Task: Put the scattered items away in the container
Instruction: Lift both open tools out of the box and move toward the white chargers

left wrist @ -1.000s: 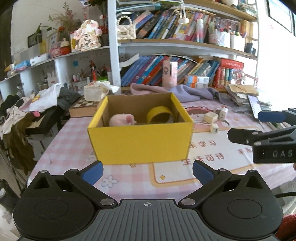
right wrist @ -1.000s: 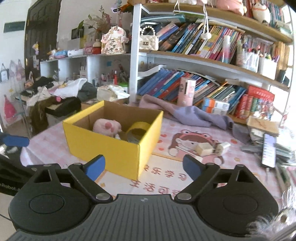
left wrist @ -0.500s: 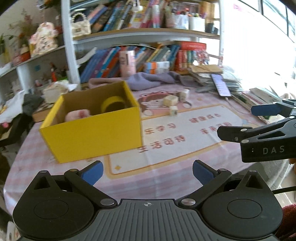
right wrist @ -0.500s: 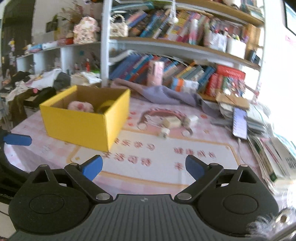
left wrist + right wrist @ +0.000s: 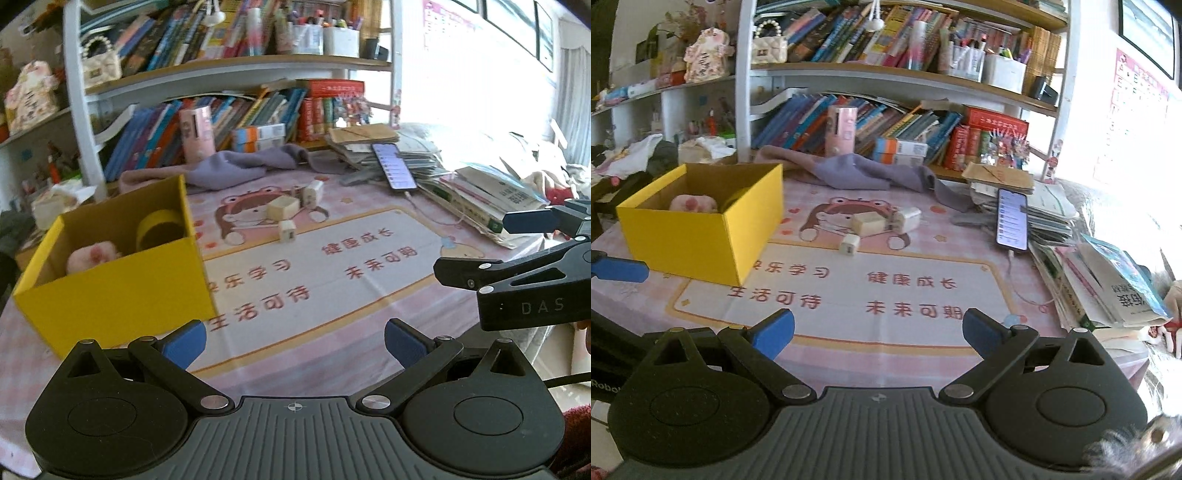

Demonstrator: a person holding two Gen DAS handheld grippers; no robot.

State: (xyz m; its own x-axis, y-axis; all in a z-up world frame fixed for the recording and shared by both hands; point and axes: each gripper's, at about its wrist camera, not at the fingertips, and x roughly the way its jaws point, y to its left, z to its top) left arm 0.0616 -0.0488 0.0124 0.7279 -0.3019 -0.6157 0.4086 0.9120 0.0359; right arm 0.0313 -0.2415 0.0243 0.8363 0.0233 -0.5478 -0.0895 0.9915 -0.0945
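A yellow cardboard box (image 5: 701,225) sits open on the left side of the tabletop (image 5: 886,295), which is covered by a pink cartoon mat printed with red Chinese characters. Inside the box lie a pink plush toy (image 5: 692,203) and a yellow tape roll (image 5: 159,228). To the right of the box, well apart from it, three scattered items cluster on the mat's cartoon figure: a beige rectangular block (image 5: 866,223), a white charger plug (image 5: 907,219) just beside it, and a small white cube adapter (image 5: 849,246) nearer the camera. Further right, a lit smartphone (image 5: 1012,218) rests on stacked books. A purple cloth (image 5: 864,171) lies below a crowded bookshelf. The left hand-held gripper (image 5: 294,341) and right hand-held gripper (image 5: 878,330) both hover with jaws spread wide, holding nothing.
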